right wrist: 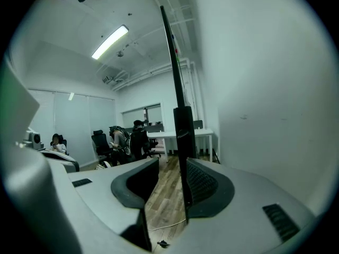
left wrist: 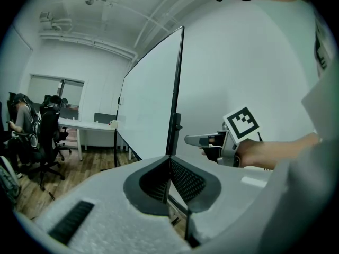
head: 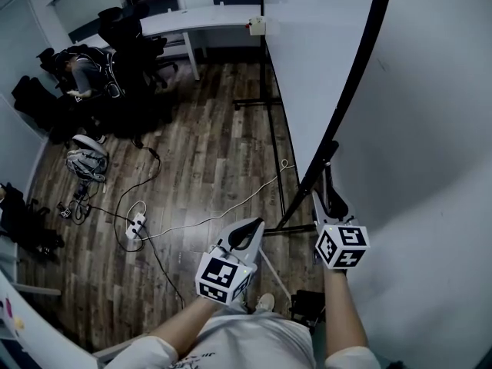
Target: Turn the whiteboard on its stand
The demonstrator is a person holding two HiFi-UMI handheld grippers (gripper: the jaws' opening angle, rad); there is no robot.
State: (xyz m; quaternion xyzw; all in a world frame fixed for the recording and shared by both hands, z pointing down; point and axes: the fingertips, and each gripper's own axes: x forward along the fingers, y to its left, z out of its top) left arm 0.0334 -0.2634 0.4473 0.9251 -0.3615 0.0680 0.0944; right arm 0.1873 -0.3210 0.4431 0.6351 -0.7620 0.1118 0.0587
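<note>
Your right gripper (right wrist: 169, 187) sits with jaws apart astride the black edge (right wrist: 183, 136) of the whiteboard (head: 323, 68), which stands edge-on just ahead, while your left gripper (left wrist: 169, 180) is closed on nothing, so clamp that edge squarely, then swing slowly.

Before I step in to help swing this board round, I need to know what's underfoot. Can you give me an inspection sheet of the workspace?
Surface: wooden floor.
Job's things: whiteboard on its black stand, seen edge-on.
Clutter: bag on the floor at left.
Grippers: left gripper shut, empty; right gripper open, board's edge between its jaws.
Cables: white cable and power strip on floor near the stand.
Surroundings: desk, office chairs, seated person beyond.
</note>
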